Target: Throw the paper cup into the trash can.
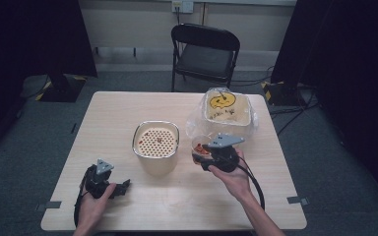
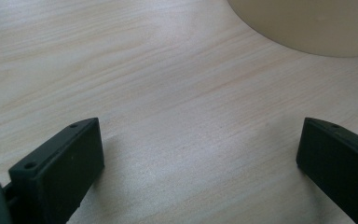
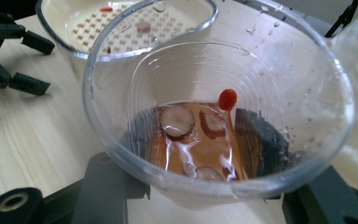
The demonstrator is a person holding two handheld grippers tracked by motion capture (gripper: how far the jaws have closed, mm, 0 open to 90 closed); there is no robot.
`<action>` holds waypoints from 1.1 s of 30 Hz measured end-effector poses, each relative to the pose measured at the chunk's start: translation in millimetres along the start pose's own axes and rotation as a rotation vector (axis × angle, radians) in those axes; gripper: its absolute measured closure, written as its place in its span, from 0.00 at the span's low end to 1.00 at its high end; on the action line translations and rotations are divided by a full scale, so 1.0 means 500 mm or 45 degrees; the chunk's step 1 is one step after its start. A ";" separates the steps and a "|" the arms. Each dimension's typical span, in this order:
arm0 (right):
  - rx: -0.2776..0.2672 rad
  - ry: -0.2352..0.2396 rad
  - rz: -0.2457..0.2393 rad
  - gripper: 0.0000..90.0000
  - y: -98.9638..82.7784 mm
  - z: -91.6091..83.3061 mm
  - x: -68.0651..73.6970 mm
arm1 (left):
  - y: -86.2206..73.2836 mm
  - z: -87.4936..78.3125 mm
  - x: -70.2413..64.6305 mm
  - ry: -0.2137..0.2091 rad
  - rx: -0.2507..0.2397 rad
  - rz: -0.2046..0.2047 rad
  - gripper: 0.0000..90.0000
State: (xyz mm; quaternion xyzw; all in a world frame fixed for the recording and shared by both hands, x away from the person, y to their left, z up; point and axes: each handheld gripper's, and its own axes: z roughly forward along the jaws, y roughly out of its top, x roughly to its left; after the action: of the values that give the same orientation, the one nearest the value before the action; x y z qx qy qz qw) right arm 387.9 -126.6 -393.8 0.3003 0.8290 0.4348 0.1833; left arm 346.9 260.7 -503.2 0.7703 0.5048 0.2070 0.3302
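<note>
The right gripper [image 1: 203, 153] has its fingers closed around a clear plastic cup [image 3: 214, 116], one black finger pressed against each side of its wall, and holds it tilted just beside the cream bin [image 1: 156, 147] with the perforated strainer insert [image 1: 156, 141], at about 3 o'clock of that bin on the table [image 1: 128, 108]. In the right gripper view the cup holds a shallow pool of amber liquid [image 3: 200, 144] with pale round slices [image 3: 177, 120] and a red berry [image 3: 227, 99] clinging to the wall above it. A few red and pale bits [image 3: 121, 18] already lie on the strainer holes, so I judge some solids have been tipped out, while the liquid and the rest of the bits are left to pour. The cup's mouth is not yet over the strainer, so it has to move towards 9 o'clock and tip further. The left gripper [image 1: 119, 188] rests on the table at about 7 o'clock of the bin, fingers spread wide apart and holding nothing. A clear bag-lined container [image 1: 226, 115] with a yellow smiley face stands at 12 o'clock of the cup
</note>
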 end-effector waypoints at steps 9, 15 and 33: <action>-0.023 -0.070 -0.057 0.56 0.075 -0.006 -0.022 | 0.000 0.000 0.000 0.000 0.000 0.000 0.00; -0.012 -0.118 -0.120 0.56 0.132 -0.002 -0.025 | 0.000 0.000 0.000 0.000 0.000 0.000 0.00; 0.145 -0.287 -0.488 0.56 0.235 0.073 0.018 | 0.000 0.000 0.000 0.000 0.000 0.001 0.00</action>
State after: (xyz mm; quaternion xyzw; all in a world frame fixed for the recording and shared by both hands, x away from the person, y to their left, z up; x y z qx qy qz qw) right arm 441.4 -46.2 -316.6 0.1938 0.8683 0.3083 0.3368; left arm 346.9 260.8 -503.2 0.7705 0.5045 0.2070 0.3301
